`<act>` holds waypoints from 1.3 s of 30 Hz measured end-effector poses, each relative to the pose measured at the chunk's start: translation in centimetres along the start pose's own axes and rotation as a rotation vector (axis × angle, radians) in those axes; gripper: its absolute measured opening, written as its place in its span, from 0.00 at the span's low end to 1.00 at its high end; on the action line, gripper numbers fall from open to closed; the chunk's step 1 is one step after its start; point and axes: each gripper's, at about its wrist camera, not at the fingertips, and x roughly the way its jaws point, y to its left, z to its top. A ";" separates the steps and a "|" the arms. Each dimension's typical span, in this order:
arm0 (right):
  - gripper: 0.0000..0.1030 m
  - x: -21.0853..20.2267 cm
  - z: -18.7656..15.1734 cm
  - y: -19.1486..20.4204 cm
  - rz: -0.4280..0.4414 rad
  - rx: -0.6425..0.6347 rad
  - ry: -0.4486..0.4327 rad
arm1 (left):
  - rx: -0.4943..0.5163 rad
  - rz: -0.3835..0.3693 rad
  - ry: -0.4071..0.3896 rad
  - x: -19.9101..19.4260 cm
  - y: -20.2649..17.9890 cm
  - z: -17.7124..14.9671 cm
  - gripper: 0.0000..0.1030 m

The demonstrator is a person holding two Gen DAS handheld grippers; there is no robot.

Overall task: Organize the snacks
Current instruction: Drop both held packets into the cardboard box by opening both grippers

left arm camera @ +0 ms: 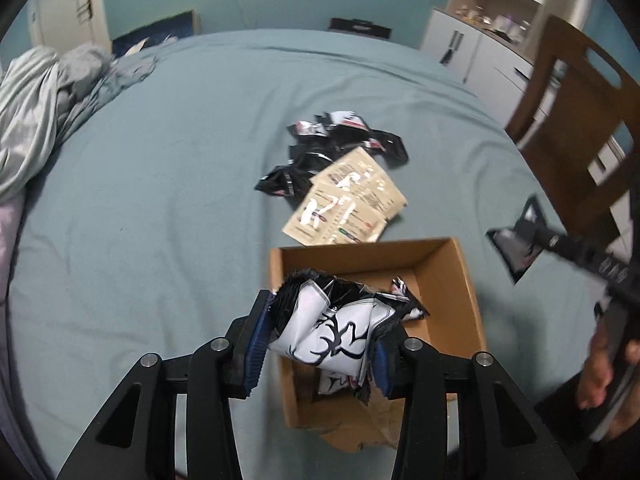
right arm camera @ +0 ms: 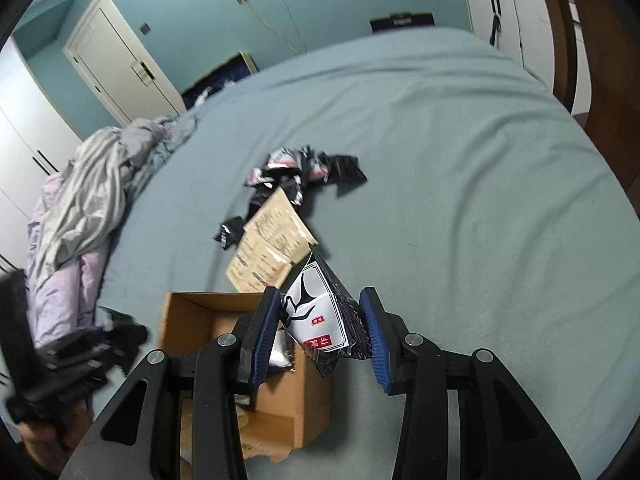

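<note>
Right now my left gripper [left arm camera: 320, 340] is pinching a crumpled, glossy black-and-white packet [left arm camera: 336, 336] between its jaws, hanging over the open cardboard box [left arm camera: 452, 280] on the bed [left arm camera: 160, 200]. My right gripper [right arm camera: 322, 336] is clamping a second packet [right arm camera: 316, 312], its long axis tilting up and away, one corner pointing toward the flat tan sachets [right arm camera: 268, 248] and the loose pile [right arm camera: 304, 168] of dark wrappers.
</note>
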 end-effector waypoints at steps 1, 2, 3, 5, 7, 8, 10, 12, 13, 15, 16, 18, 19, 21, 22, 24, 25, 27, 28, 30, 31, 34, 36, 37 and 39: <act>0.38 -0.5 -0.3 0.0 0.007 -0.001 -0.010 | 0.007 -0.002 -0.003 0.2 -0.2 -0.2 0.43; 0.38 -0.9 -0.7 -0.1 0.012 -0.002 -0.020 | 0.006 -0.012 0.007 0.6 -0.3 -0.4 0.43; 0.38 -1.3 -1.2 -0.2 0.015 -0.006 -0.031 | 0.001 -0.023 0.015 0.9 -0.2 -0.5 0.43; 0.38 -1.5 -1.6 -0.2 0.007 -0.015 -0.039 | -0.026 -0.060 0.037 1.4 -0.1 -0.4 0.47; 0.38 -1.5 -1.7 -0.4 0.011 -0.009 -0.040 | -0.034 -0.079 0.032 1.5 -0.1 -0.4 0.48; 0.38 -1.4 -1.6 -0.3 0.014 -0.007 -0.037 | -0.034 -0.082 0.019 1.3 -0.1 -0.4 0.52; 0.38 -1.2 -1.6 -0.2 0.021 -0.004 -0.033 | -0.025 -0.071 -0.008 0.9 0.0 -0.2 0.74; 0.38 -0.8 -1.8 0.2 0.023 -0.020 -0.027 | -0.036 -0.023 -0.055 0.2 0.5 -0.1 0.84; 0.38 -0.6 -1.7 0.4 0.021 -0.031 -0.023 | -0.045 -0.005 -0.074 -0.1 0.9 0.0 0.84; 0.38 -0.2 -1.9 1.4 0.022 -0.073 -0.014 | -0.057 0.027 -0.095 -0.5 1.6 0.3 0.85; 0.38 0.0 -1.8 1.7 0.024 -0.088 -0.010 | -0.064 0.038 -0.098 -0.6 1.9 0.5 0.85; 0.38 0.4 -1.9 2.6 0.033 -0.132 0.002 | -0.087 0.078 -0.116 -0.8 2.8 0.7 0.85; 0.38 0.7 -2.0 3.1 0.039 -0.151 0.007 | -0.092 0.097 -0.122 -0.8 3.1 0.7 0.85; 0.38 1.1 -2.2 3.8 0.052 -0.186 0.018 | -0.093 0.131 -0.125 -0.7 3.6 0.9 0.84; 0.38 1.3 -2.2 4.2 0.057 -0.205 0.025 | -0.098 0.145 -0.122 -0.6 3.9 1.0 0.85; 0.38 1.7 -2.3 4.6 0.061 -0.235 0.034 | -0.113 0.155 -0.117 -0.5 4.4 1.1 0.84; 0.38 1.8 -2.4 4.8 0.061 -0.250 0.037 | -0.118 0.157 -0.116 -0.5 4.6 1.0 0.85; 0.39 1.9 -2.4 5.1 0.062 -0.276 0.040 | -0.125 0.162 -0.116 -0.4 4.8 1.1 0.84; 0.40 2.0 -2.5 5.1 0.064 -0.280 0.040 | -0.125 0.166 -0.118 -0.5 4.9 1.1 0.85; 0.40 1.9 -2.5 5.3 0.071 -0.286 0.036 | -0.124 0.179 -0.129 -0.6 4.9 1.1 0.85; 0.41 1.9 -2.6 5.4 0.070 -0.285 0.033 | -0.124 0.184 -0.135 -0.8 4.9 1.1 0.84; 0.58 1.9 -2.7 5.2 0.078 -0.255 0.019 | -0.127 0.183 -0.138 -0.8 5.0 1.0 0.85; 0.72 1.3 -2.7 4.6 0.095 -0.208 -0.038 | -0.124 0.189 -0.136 -0.8 5.0 0.9 0.85; 0.78 1.0 -2.8 4.3 0.092 -0.193 -0.062 | -0.121 0.195 -0.135 -0.8 5.0 0.8 0.85; 0.82 0.3 -2.7 3.8 0.066 -0.164 -0.112 | -0.110 0.205 -0.134 -0.7 4.9 0.7 0.85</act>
